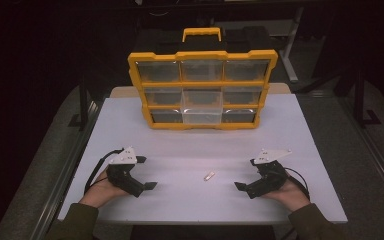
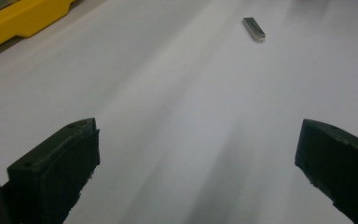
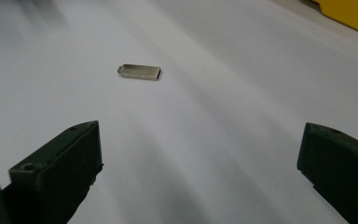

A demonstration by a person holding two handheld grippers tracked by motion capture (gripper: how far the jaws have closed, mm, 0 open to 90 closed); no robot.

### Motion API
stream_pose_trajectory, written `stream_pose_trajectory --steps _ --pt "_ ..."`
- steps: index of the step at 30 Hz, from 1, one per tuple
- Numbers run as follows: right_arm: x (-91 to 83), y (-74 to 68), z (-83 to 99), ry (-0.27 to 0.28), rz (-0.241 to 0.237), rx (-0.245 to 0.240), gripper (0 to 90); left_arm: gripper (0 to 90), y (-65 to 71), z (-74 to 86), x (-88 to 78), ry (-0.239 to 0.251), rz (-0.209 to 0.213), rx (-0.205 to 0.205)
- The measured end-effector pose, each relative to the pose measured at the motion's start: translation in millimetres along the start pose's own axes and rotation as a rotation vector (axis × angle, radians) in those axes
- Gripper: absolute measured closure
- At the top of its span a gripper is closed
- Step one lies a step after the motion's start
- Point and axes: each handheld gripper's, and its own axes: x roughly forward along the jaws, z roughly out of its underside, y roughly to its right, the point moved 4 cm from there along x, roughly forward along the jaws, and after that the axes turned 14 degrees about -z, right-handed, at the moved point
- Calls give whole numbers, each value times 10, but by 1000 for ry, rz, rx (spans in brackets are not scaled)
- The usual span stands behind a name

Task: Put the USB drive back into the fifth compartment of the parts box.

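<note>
One small flat silver metal USB stick (image 1: 209, 176) lies alone on the white table (image 1: 180, 150), between your two grippers and touching neither, so either can reach it. Your left gripper (image 1: 150, 186) and right gripper (image 1: 240, 186) rest low with jaws spread wide and empty. Beyond stands the yellow compartment organiser (image 1: 202, 90), its middle drawer pulled out, likely to receive it.

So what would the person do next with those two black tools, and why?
Probably bring the right tool toward the small metal stick and set its open jaws around it. The stick lies alone on the white table between both tools, a bit nearer the right one, and neither holds anything. The left tool is open too. One drawer of the yellow organizer stands pulled out, perhaps for it.
</note>
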Motion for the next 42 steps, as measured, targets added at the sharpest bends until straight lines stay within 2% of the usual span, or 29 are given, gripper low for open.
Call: stream_pose_trajectory --steps 13,42 --pt "8 -27 -15 3 -10 -3 0 0 2 -10 5 0 -1 0" --pt "7 -45 -35 11 -27 -6 0 0 76 -180 117 16 28 0"
